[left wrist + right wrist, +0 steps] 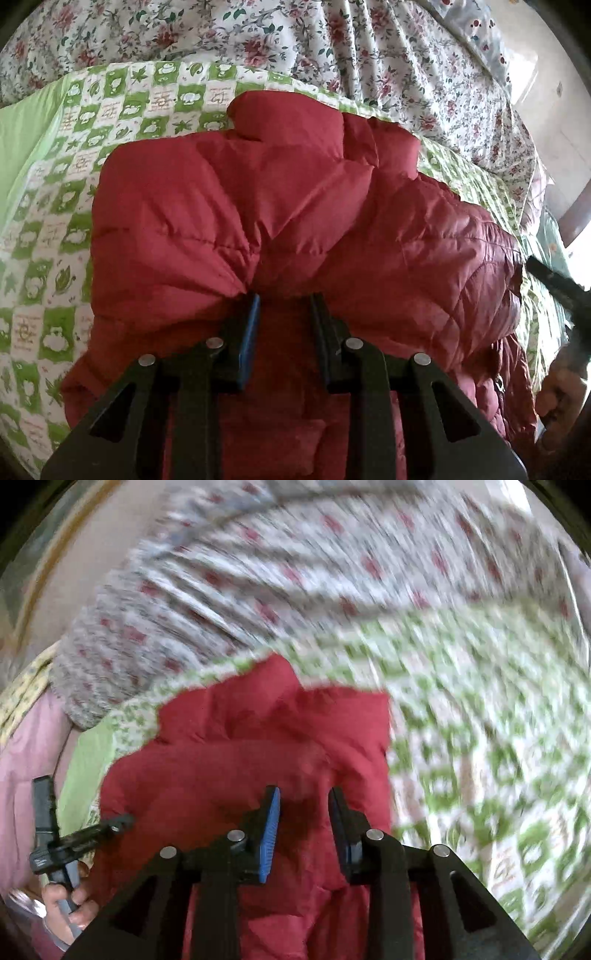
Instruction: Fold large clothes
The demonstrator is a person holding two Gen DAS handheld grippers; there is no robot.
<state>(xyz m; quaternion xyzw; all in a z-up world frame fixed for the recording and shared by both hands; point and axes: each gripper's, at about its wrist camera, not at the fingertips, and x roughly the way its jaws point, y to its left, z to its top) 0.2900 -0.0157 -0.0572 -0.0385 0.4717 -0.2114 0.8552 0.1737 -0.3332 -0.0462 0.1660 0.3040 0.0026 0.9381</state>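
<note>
The red padded jacket (258,206) lies bunched on the green checked quilt (55,221) on the bed. Left hand-held gripper (284,299) pinches a jacket fold. Right hand-held gripper (304,794) stands narrowly parted above it, holding nothing. Mid-fold; next, regrip the free edge.

A red quilted jacket (236,206) of puffy, faintly glossy synthetic cloth lies on a matt green-and-white printed cotton quilt (55,236). Beyond it, a crinkled floral bedspread (369,55) in soft cloth. The left gripper (284,306) is matt black plastic with dull metal pins and a blue, apparently rubbery pad (249,343).
</note>
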